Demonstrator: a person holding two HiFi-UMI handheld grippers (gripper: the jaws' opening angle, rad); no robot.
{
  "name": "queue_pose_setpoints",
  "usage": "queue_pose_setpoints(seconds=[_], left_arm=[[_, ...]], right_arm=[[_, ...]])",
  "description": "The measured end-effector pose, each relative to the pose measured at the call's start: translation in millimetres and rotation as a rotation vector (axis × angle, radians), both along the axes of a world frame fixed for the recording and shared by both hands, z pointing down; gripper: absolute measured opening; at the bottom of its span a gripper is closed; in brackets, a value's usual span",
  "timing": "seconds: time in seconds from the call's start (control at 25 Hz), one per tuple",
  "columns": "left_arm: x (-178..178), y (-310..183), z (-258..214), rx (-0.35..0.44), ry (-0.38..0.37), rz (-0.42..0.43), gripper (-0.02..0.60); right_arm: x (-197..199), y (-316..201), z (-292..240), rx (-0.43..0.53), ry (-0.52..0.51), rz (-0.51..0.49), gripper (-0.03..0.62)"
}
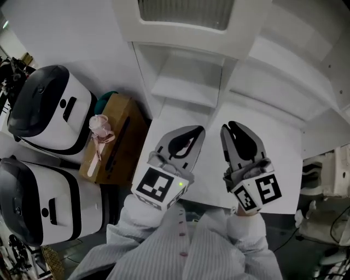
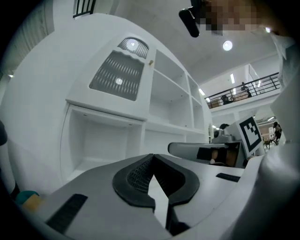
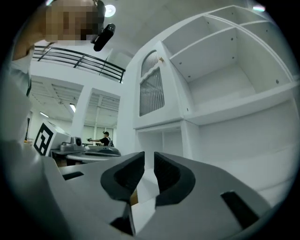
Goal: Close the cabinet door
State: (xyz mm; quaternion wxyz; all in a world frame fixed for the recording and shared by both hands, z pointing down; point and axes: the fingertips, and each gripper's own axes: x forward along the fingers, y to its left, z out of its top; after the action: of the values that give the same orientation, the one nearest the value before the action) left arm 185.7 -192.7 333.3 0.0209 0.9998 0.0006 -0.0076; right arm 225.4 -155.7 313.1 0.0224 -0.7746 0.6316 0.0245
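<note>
The white cabinet door (image 1: 183,13), with its ribbed glass panel, covers the upper compartment above an open niche (image 1: 186,82). It also shows in the left gripper view (image 2: 117,75) and the right gripper view (image 3: 152,86), with a small knob (image 3: 161,59) at its edge. As far as I can see, it lies flush with the cabinet front. Both grippers point level at the cabinet, side by side and apart from it. My left gripper (image 1: 194,130) (image 2: 152,157) is shut on nothing. On my right gripper (image 1: 232,127) (image 3: 149,157) a narrow slit shows between the pads, with nothing in it.
Open white shelves (image 1: 284,71) fill the cabinet's right side. A white counter (image 1: 273,147) lies under the grippers. At the left stand two white-and-black appliances (image 1: 44,106) (image 1: 38,202) and a brown box (image 1: 117,145) with a pink item (image 1: 99,127) on it.
</note>
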Motion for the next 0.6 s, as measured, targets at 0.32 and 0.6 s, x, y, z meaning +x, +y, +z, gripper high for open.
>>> queue_pose_setpoints(seconds=[0.32, 0.6], left_arm=[[5.6, 14.6, 26.5, -0.003, -0.015, 0.063, 0.010], [6.7, 18.4, 37.7, -0.005, -0.026, 0.079, 0.009]], right_arm=[[-7.5, 11.6, 55.1, -0.046, -0.112, 0.029, 0.035], [-8.2, 10.2, 66.7, -0.070, -0.120, 0.037, 0.026]])
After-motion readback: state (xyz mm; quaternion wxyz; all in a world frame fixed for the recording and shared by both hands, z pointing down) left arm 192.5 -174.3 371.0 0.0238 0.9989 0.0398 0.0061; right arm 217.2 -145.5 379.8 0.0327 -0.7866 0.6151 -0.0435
